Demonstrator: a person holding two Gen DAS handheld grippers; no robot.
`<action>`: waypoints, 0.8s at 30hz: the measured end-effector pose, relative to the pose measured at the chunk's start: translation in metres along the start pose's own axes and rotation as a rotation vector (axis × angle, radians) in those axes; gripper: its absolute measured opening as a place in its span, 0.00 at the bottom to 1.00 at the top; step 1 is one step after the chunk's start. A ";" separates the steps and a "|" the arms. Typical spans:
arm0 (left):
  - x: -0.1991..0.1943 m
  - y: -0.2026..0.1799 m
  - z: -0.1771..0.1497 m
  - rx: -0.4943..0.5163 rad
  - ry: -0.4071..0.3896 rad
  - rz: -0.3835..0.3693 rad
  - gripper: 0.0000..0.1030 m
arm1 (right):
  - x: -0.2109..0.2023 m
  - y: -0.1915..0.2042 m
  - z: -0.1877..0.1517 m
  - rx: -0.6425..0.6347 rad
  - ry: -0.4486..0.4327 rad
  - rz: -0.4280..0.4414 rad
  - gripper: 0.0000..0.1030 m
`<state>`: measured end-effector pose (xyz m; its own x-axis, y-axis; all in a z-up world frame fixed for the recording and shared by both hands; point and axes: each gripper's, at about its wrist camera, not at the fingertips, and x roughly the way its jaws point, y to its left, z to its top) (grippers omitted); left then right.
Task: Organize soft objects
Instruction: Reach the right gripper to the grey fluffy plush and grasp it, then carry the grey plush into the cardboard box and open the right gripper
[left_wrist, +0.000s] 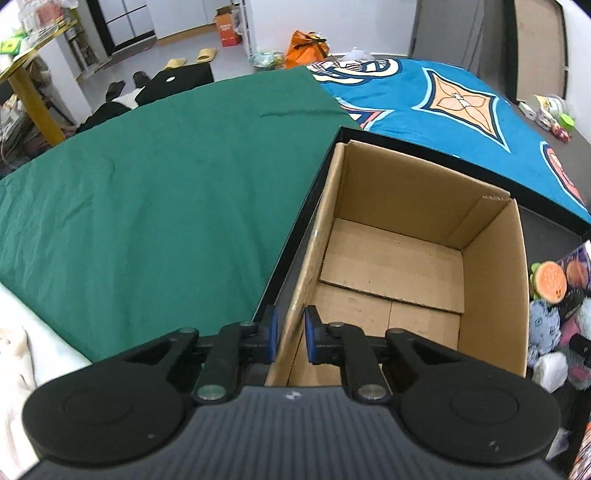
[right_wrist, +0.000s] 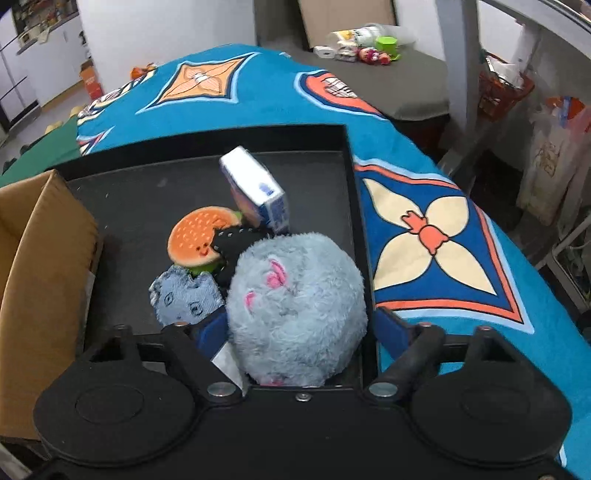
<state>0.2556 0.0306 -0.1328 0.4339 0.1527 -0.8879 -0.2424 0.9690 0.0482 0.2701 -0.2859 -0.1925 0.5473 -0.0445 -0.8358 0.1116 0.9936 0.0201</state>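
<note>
My left gripper (left_wrist: 290, 338) is shut on the near left wall of an empty cardboard box (left_wrist: 391, 266), one pad on each side of the wall. The box stands in a black tray (left_wrist: 295, 236). My right gripper (right_wrist: 301, 325) is shut on a fluffy grey-blue plush (right_wrist: 295, 306) with pink marks, held between the blue pads (right_wrist: 393, 328) over the tray (right_wrist: 155, 192). In the tray beyond it lie a burger plush (right_wrist: 199, 236), a small blue denim plush (right_wrist: 186, 299), a black fabric piece (right_wrist: 236, 243) and a white-blue carton (right_wrist: 255, 184). The box edge (right_wrist: 48, 266) shows at the left.
The tray rests on a bed with a green sheet (left_wrist: 147, 192) on the left and a blue patterned blanket (right_wrist: 424, 236) on the right. Several plush toys (left_wrist: 554, 314) lie right of the box. A grey surface with small items (right_wrist: 369, 48) stands behind the bed.
</note>
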 end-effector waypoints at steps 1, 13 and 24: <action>-0.001 -0.001 0.001 -0.008 0.003 -0.001 0.14 | -0.003 -0.001 0.001 0.001 -0.010 0.016 0.65; -0.005 -0.008 -0.005 -0.013 -0.009 -0.017 0.11 | -0.036 0.004 0.004 0.063 -0.052 0.072 0.61; -0.006 -0.001 -0.007 0.031 -0.022 -0.103 0.09 | -0.077 0.033 0.010 0.042 -0.137 0.133 0.62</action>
<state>0.2466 0.0267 -0.1305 0.4738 0.0562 -0.8789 -0.1688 0.9853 -0.0280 0.2398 -0.2509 -0.1219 0.6673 0.0703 -0.7414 0.0639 0.9865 0.1511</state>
